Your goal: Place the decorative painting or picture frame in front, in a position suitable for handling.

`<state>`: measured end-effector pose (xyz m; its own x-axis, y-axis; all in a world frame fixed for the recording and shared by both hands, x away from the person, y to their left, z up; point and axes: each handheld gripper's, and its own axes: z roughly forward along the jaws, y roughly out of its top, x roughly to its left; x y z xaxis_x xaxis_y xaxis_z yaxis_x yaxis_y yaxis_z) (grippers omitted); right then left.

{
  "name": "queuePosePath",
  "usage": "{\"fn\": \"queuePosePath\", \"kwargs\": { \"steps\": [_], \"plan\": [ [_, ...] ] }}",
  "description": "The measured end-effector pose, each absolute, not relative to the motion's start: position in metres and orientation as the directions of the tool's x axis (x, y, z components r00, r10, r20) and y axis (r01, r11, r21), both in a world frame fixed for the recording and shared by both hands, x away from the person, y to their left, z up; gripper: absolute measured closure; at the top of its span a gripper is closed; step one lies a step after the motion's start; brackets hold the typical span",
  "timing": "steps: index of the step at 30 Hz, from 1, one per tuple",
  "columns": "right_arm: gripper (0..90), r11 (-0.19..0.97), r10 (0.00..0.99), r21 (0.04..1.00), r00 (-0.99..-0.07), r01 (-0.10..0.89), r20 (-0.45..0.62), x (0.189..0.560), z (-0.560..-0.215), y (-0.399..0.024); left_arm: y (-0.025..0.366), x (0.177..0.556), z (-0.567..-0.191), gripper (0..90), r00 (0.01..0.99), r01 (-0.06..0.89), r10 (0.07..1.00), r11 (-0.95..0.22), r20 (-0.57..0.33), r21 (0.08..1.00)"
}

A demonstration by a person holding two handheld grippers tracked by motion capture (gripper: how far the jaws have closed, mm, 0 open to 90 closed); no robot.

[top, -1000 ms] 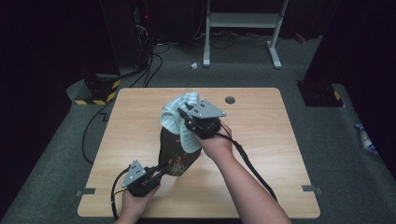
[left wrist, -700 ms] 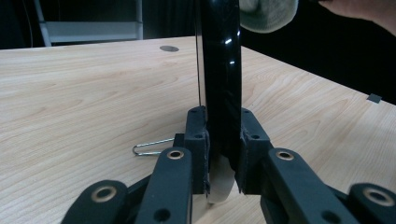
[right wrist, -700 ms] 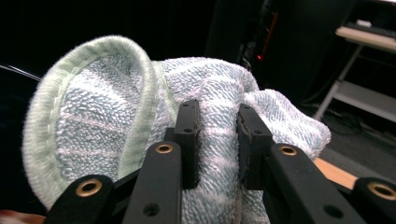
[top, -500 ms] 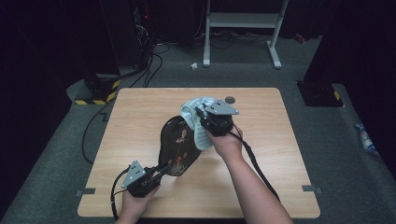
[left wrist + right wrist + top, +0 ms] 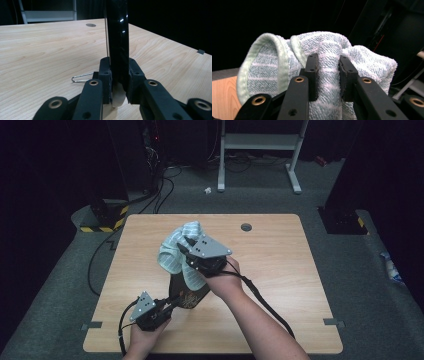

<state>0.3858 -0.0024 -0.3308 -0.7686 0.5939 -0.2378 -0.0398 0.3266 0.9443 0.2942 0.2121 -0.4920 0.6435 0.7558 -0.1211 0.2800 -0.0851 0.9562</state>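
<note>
High view: left gripper (image 5: pixel 167 306) near the table's (image 5: pixel 280 270) front edge, clamped on the near rim of a dark glossy plate (image 5: pixel 189 295) held on edge. Right gripper (image 5: pixel 187 251) sits over the plate's far upper part with a striped pale-green towel (image 5: pixel 176 252) bunched in its jaws and draped over the top.

Left gripper view: jaws closed on the plate's (image 5: pixel 116 45) rim, plate standing upright between the pads. Small wire clip (image 5: pixel 81 78) lies on the table just left of the jaws, apart from the plate.

Right gripper view: jaws pinched tight on a fold of towel (image 5: pixel 329 65), cloth bulging around both pads.

Read: wiping step, one side holds, other rubs. Next move: drag the towel down the plate face with light pressure, left grip steady so the plate doesn't twist or slip out.
</note>
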Motion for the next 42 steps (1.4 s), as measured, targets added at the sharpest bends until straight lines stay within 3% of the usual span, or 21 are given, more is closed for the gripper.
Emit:
{"fn": "queuePosePath", "kwargs": {
  "steps": [16, 42],
  "plan": [
    [72.7, 0.245, 0.769, 0.935, -0.639, 0.254, -0.028, 0.451, -0.383, -0.069, 0.214, 0.292, -0.492, 77.6, 0.654, 0.272, 0.748, -0.095, -0.112, 0.958],
    [73.4, 0.283, 0.788, 0.868, -0.615, 0.409, 0.033, 0.442, -0.471, -0.078, 0.214, 0.293, -0.492, 77.7, 0.654, 0.271, 0.748, -0.091, -0.114, 0.958]
  ]
}}
